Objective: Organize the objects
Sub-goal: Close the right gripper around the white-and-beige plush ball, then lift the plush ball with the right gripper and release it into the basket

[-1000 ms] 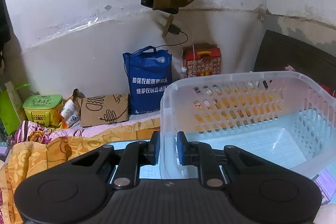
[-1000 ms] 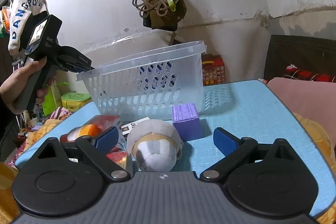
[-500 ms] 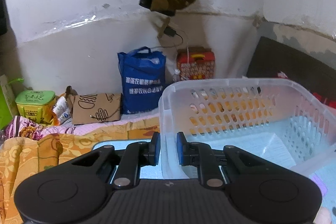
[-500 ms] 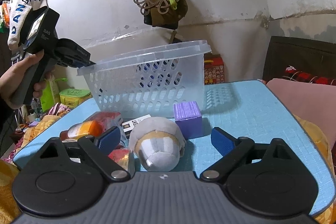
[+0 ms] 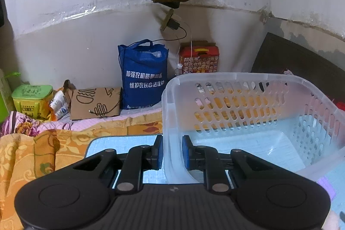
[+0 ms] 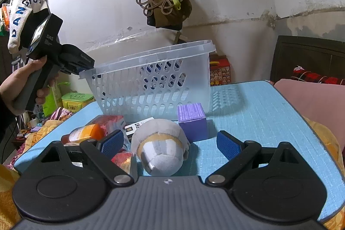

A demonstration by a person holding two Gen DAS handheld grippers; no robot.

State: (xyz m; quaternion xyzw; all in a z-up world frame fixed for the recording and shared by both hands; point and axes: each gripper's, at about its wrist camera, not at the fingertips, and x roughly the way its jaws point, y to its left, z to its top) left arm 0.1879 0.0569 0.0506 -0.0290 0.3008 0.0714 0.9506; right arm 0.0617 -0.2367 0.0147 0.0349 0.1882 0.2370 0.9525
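One translucent white perforated plastic basket (image 6: 159, 77) sits tilted at frame centre on the light blue foam mat (image 6: 258, 113); left gripper (image 5: 171, 152) pinches its near rim, pads closed onto the wall. Right gripper (image 6: 170, 143) gapes wide, holding nothing; one grey-and-tan stuffed ball toy (image 6: 160, 148) lies between its fingers, untouched. One purple cardboard cube box (image 6: 192, 120) just behind it; one orange bottle (image 6: 84, 134) lower left (red packets beside it hard to make out). White stained wall (image 5: 64, 14); one blue tote bag (image 5: 143, 74).
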